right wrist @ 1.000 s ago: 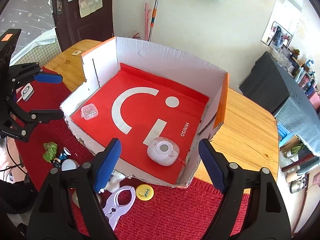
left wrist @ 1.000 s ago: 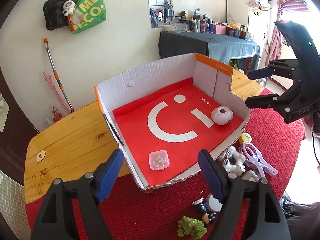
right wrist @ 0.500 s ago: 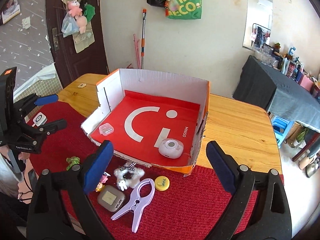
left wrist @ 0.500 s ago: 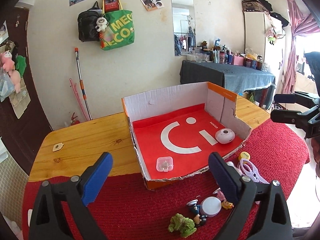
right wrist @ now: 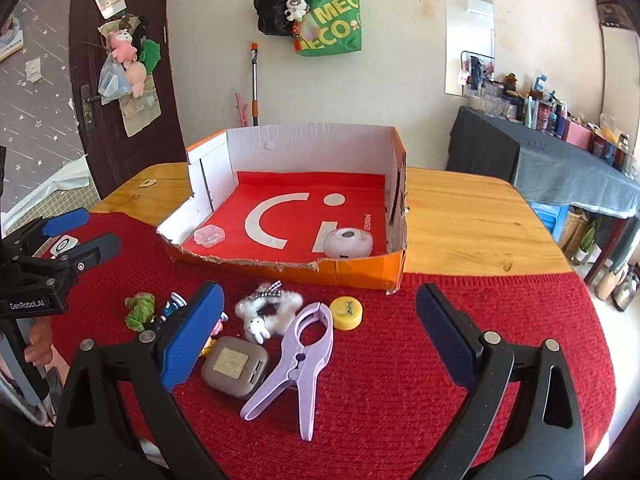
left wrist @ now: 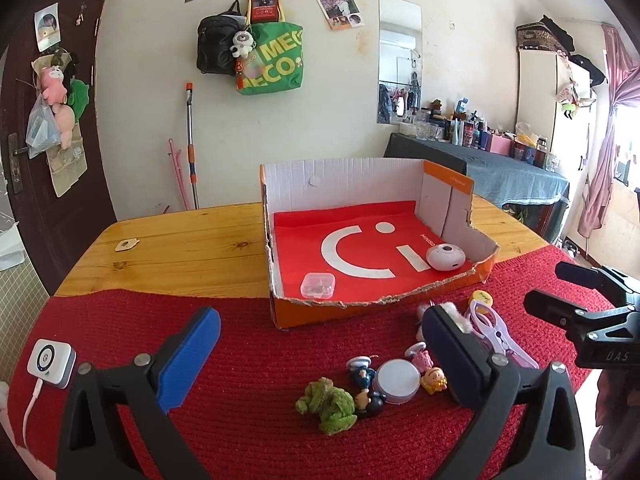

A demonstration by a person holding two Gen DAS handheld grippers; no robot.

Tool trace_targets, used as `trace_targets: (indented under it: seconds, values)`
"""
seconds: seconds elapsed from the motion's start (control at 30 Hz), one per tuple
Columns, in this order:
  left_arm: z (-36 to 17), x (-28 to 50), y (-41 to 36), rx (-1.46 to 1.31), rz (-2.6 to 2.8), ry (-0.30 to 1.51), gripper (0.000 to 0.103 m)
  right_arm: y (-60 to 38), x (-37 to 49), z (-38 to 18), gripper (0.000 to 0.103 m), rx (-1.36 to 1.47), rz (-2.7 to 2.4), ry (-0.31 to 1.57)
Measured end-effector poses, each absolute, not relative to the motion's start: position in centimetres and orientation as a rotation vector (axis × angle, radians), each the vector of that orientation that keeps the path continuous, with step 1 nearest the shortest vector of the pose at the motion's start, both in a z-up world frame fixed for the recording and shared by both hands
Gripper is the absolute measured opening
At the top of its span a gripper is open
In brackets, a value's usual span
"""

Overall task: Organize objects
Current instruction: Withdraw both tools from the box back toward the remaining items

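Though partly hidden behind left gripper [left wrist: 320,354] pad, fluffy toy [right wrist: 268,306] visible; both grippers wide, empty, just opened; right gripper [right wrist: 318,330].

Box open at the front, clutter on the mat before it

The cardboard box [right wrist: 352,270] has a low torn front edge but tall back and side walls; only 2 things lie inside, leaving most of its red floor bare. Toys, a lilac clip [right wrist: 300,354] and a yellow disc [right wrist: 347,313] crowd the red mat [right wrist: 460,420], whose right part lies free.
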State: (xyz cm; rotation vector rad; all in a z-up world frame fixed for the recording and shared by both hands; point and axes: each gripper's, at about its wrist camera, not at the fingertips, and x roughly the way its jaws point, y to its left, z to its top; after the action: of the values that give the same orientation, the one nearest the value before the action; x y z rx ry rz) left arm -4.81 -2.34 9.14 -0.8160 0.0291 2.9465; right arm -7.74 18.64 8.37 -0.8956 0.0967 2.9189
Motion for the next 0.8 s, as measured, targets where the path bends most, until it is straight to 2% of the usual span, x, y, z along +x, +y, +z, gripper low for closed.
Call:
trace_targets:
  seconds: [0.1,0.4,0.8]
  values:
    - [7.7,-4.6,-2.2,-0.863,2.947,0.031,0.103,18.3,-7.2,6.9,0.098,-0.894,2.902,0.119]
    - [3.4,-4.5,-2.2,-1.046,2.870,-0.115,0.103,17.5,-6.1,3.4,0.098,-0.940,2.825,0.073]
    - [2.5,-4.5,-2.6,-1.095,2.864,-0.132,0.103,17.5,-5.1,2.1,0.098,-0.961,2.799,0.076]
